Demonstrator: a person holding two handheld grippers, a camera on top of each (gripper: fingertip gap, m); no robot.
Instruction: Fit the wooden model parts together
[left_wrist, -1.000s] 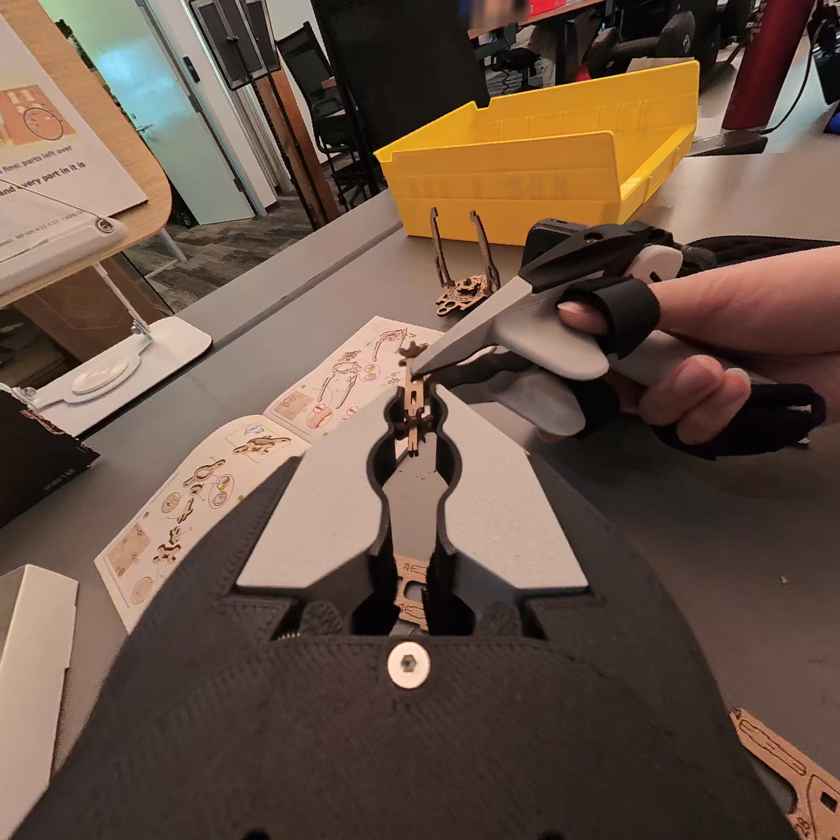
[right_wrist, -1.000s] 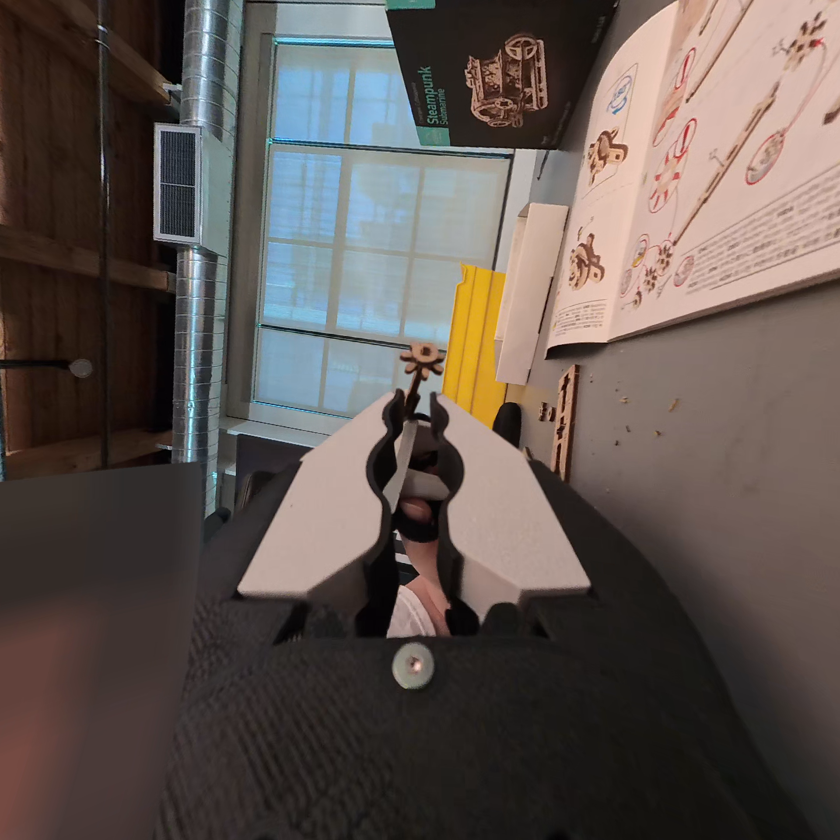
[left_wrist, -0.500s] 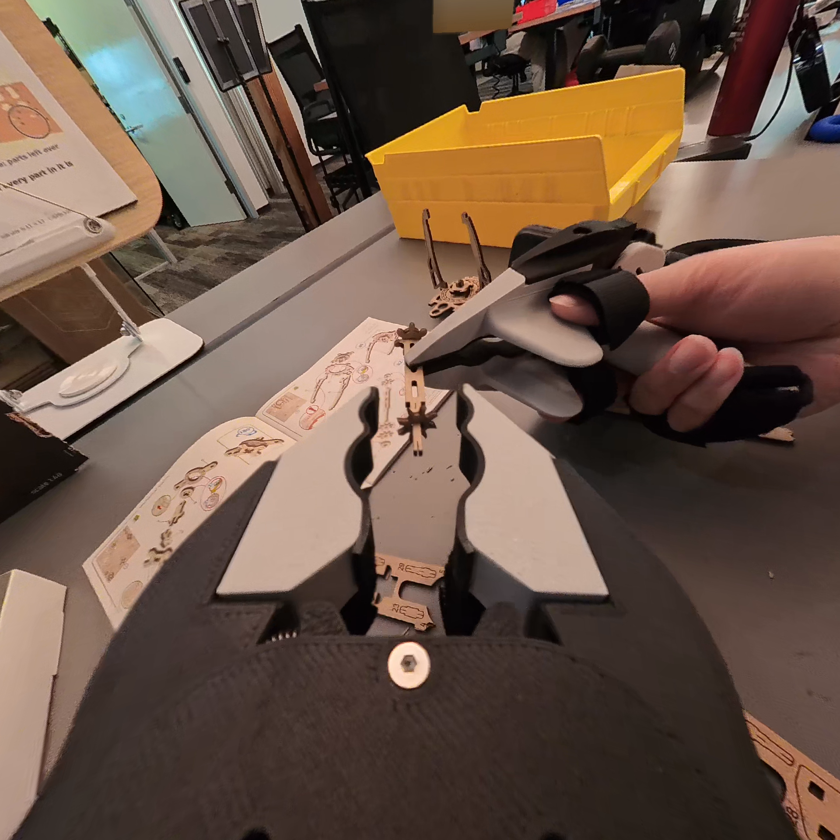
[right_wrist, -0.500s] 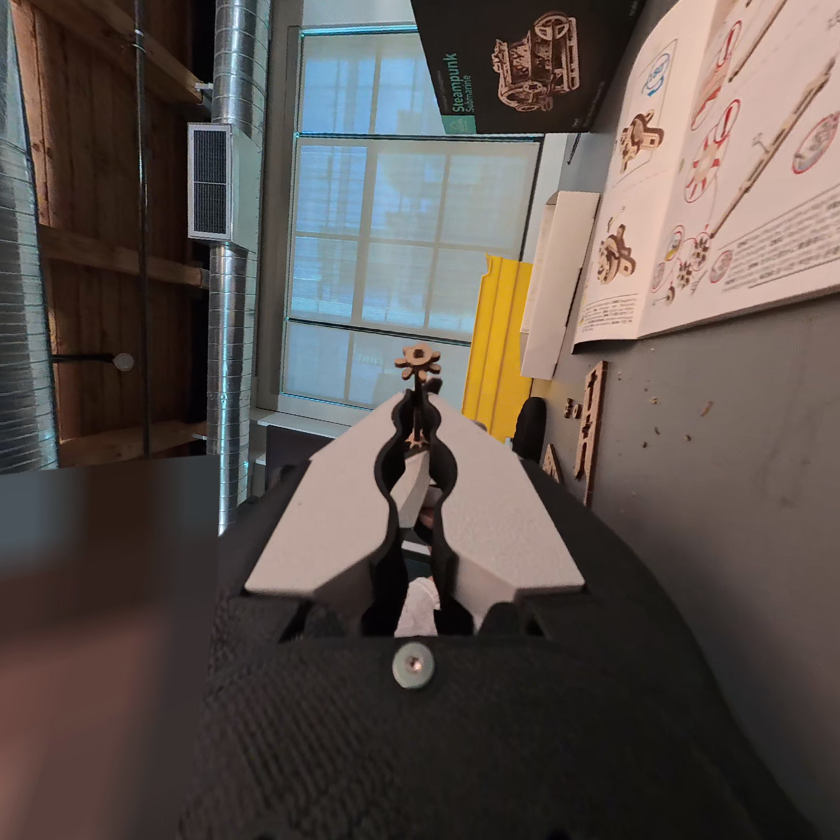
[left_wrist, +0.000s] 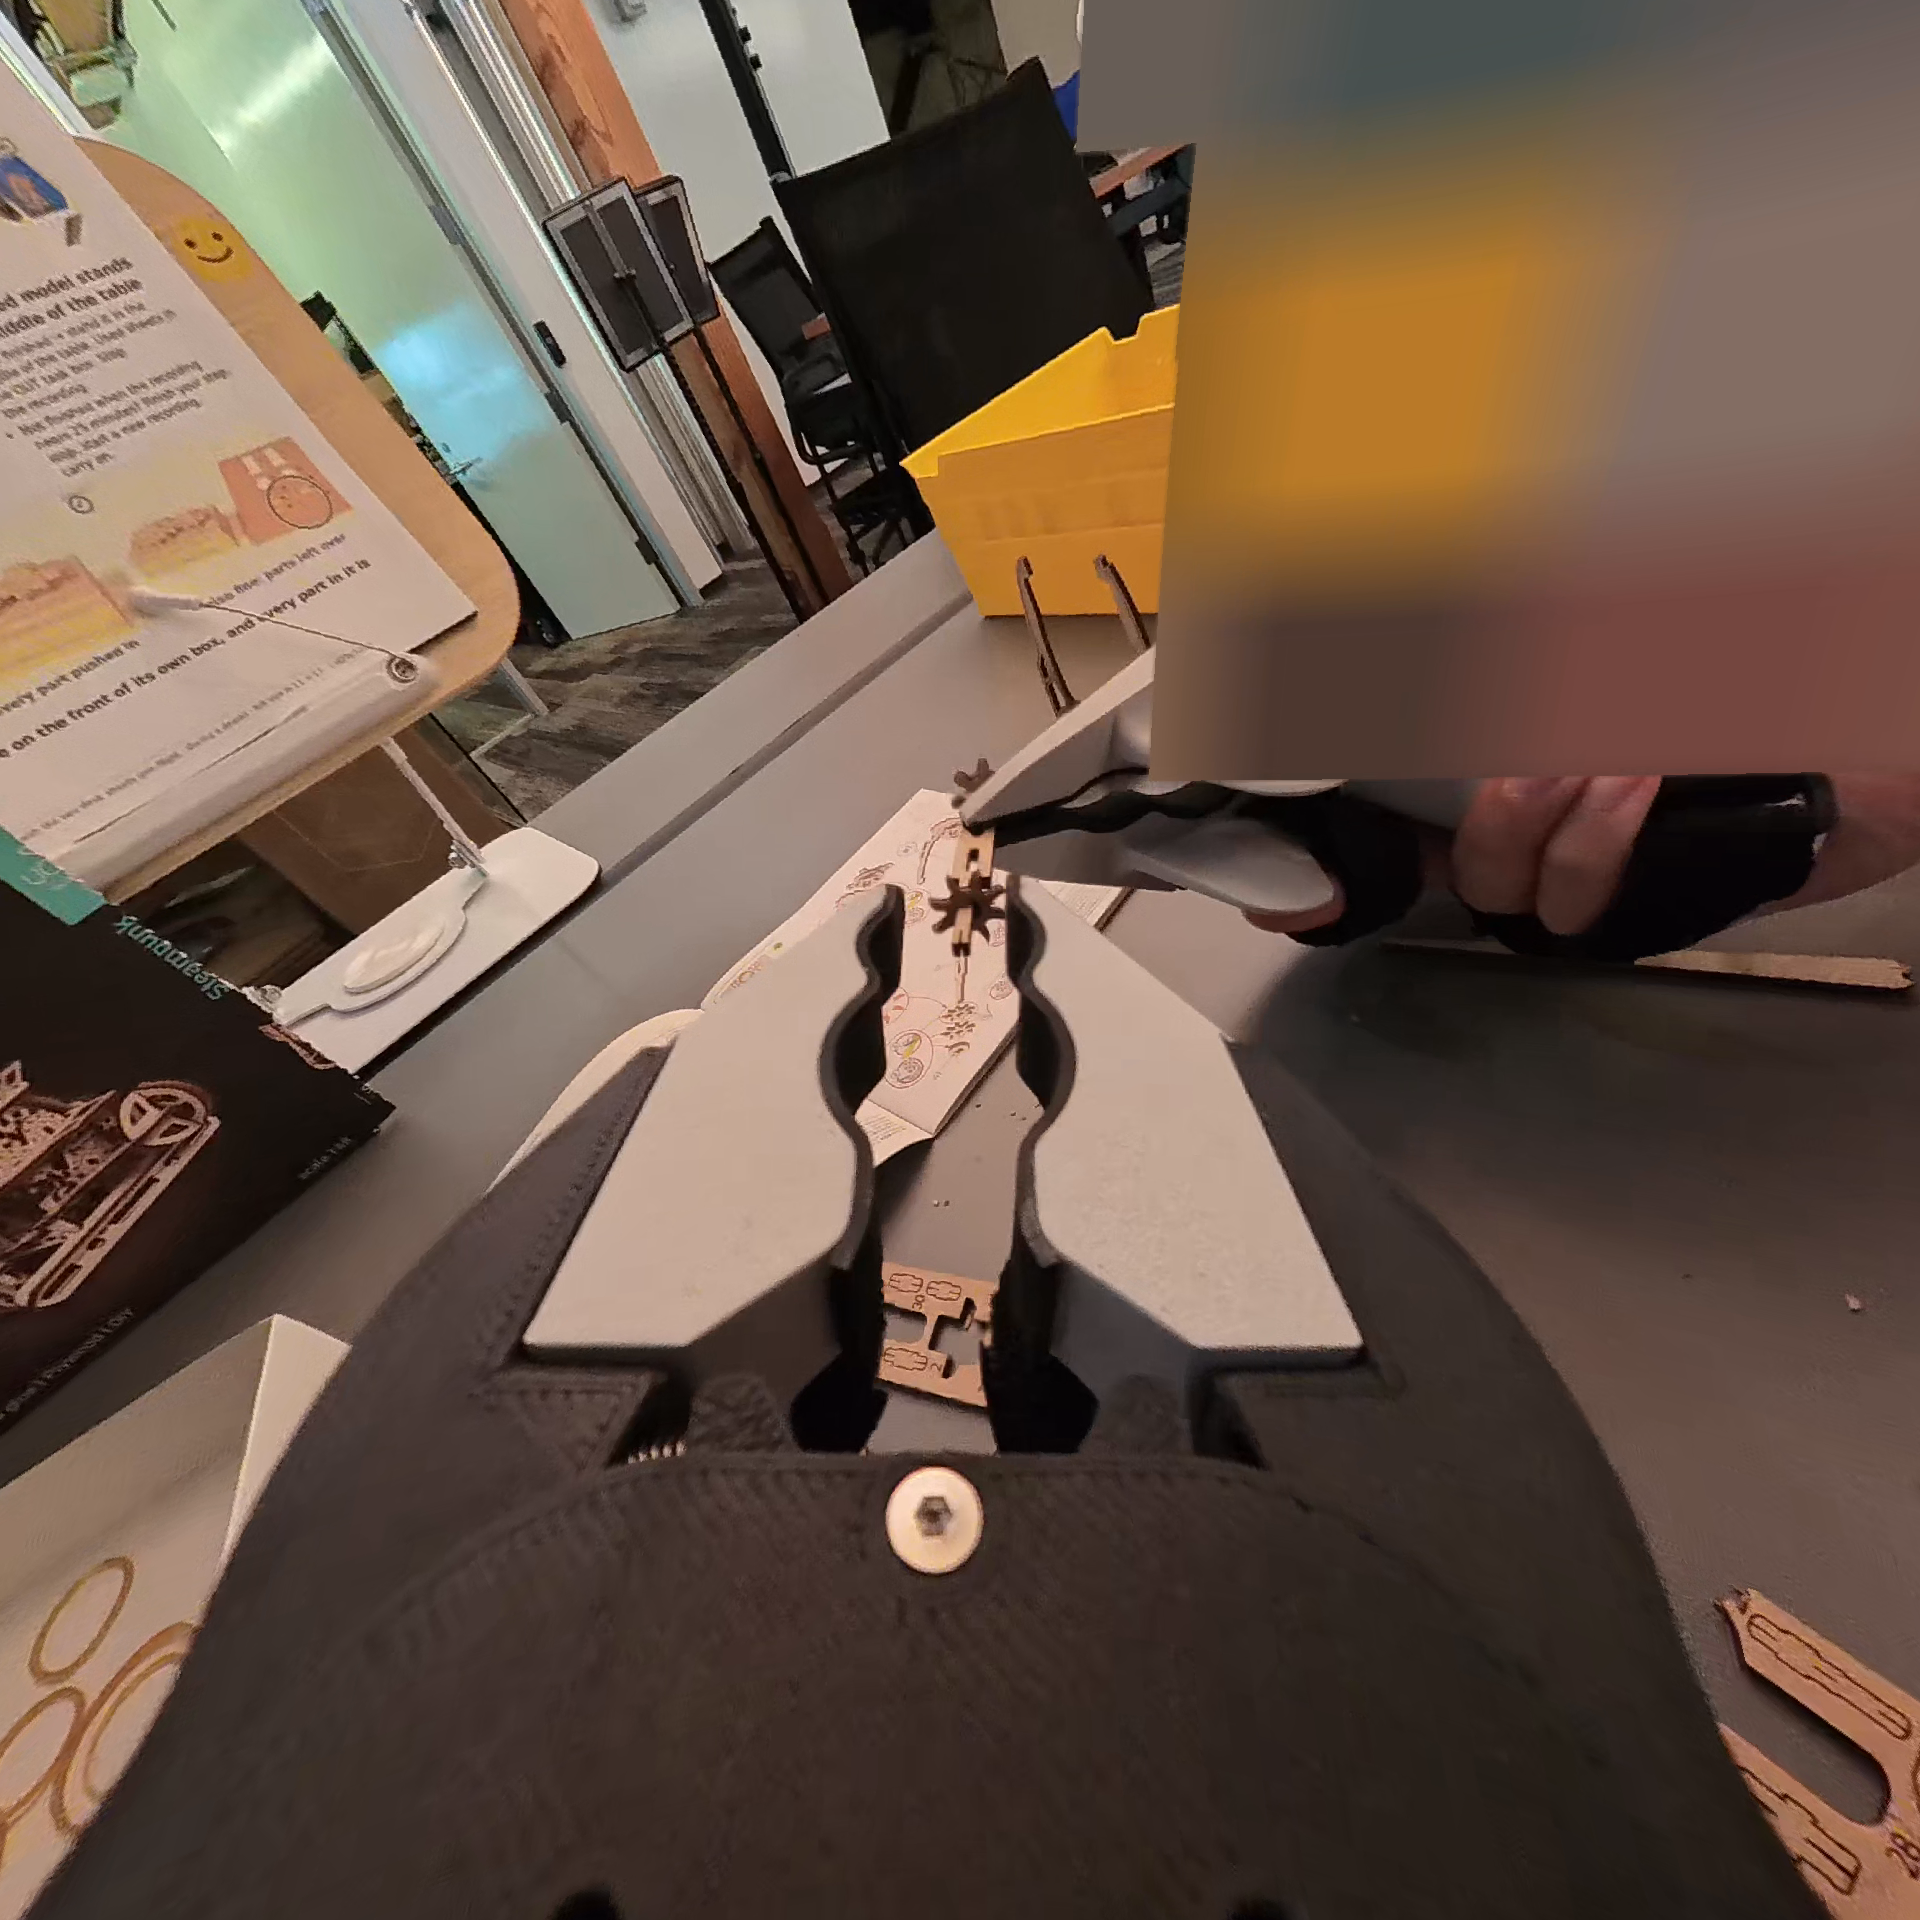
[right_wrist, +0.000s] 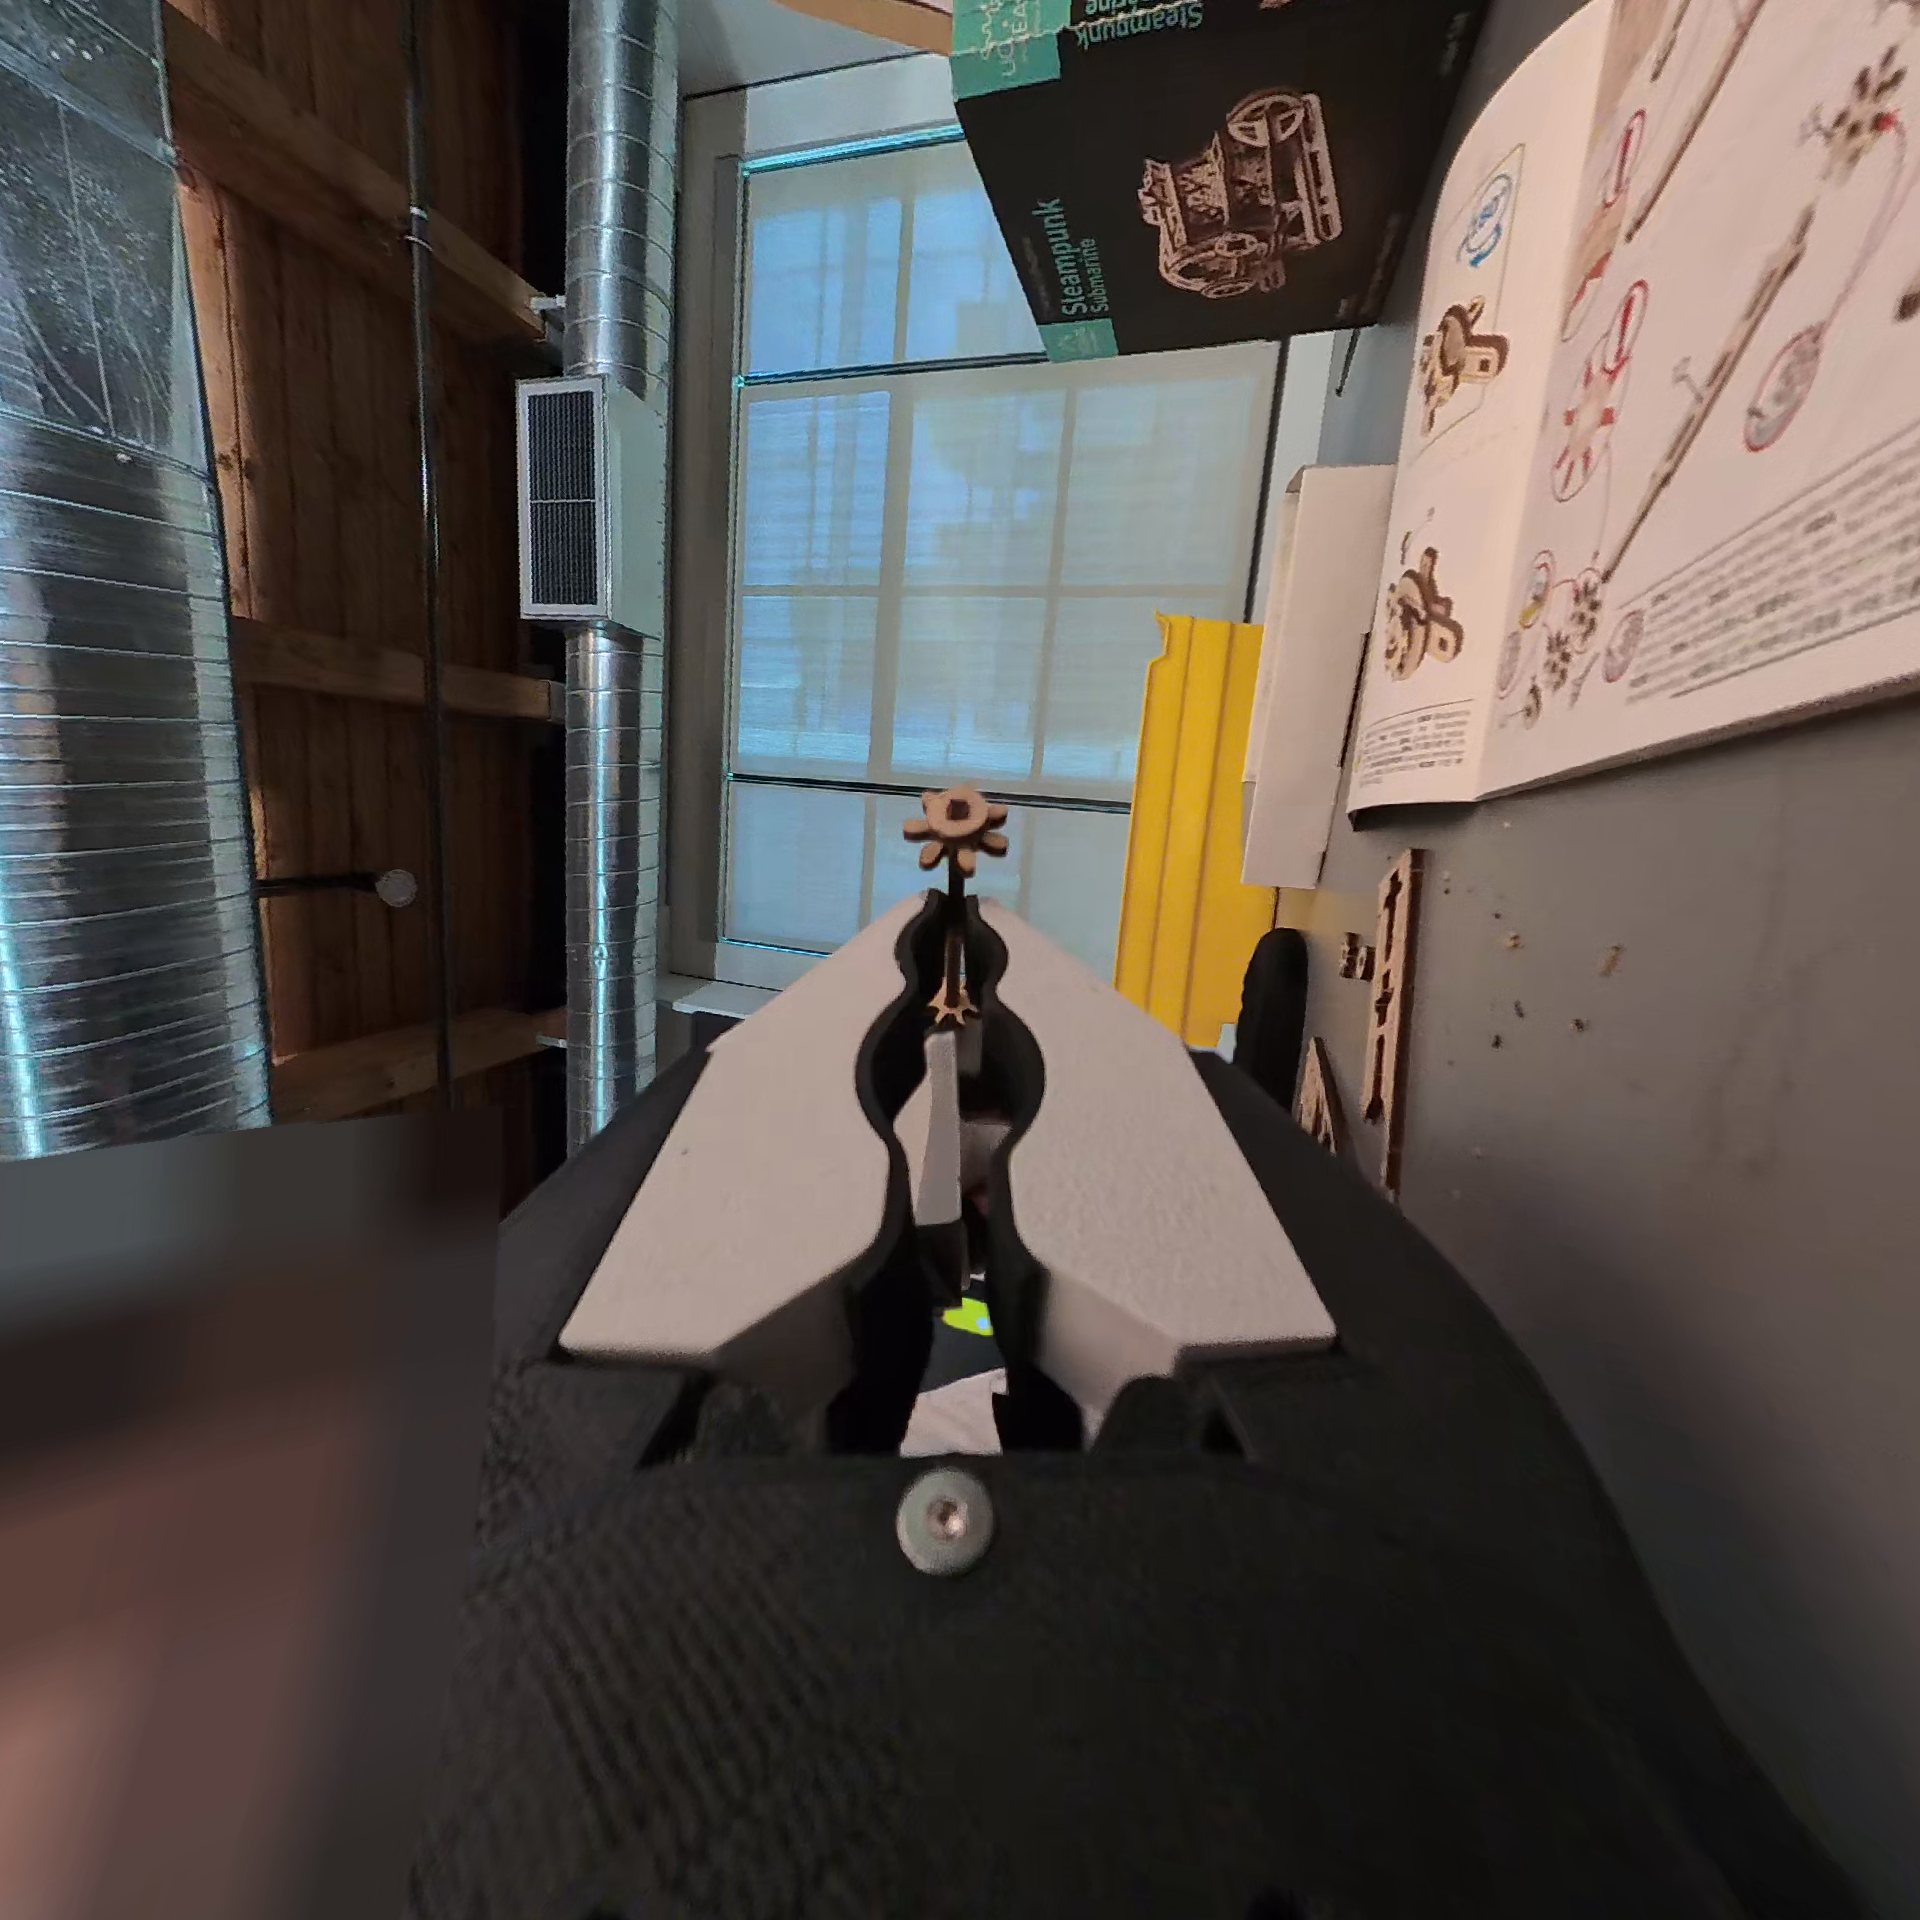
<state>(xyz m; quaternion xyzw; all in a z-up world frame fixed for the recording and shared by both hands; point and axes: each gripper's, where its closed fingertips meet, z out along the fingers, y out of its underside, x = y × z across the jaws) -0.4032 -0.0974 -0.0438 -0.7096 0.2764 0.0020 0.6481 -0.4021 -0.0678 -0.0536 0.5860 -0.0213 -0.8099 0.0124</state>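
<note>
Nearest in the left wrist view, left claw (left_wrist: 951, 914) parted, empty, its tips flanking the lower gear (left_wrist: 966, 910) of a wooden axle (left_wrist: 972, 871) pinched by the right claw (left_wrist: 977, 816) above the booklet (left_wrist: 940, 1049). Right wrist view only: right claw (right_wrist: 954, 902) clamped on axle (right_wrist: 953, 935), top gear (right_wrist: 957, 828) protruding; beyond, box (right_wrist: 1195, 177) on tabletop (right_wrist: 1662, 1039).

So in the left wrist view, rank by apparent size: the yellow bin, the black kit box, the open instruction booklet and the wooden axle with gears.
As they look, largest first:
1. black kit box, though it is nearest the camera and cut off
2. yellow bin, partly hidden, so unsure against the box
3. instruction booklet, mostly behind the left gripper
4. wooden axle with gears
</note>
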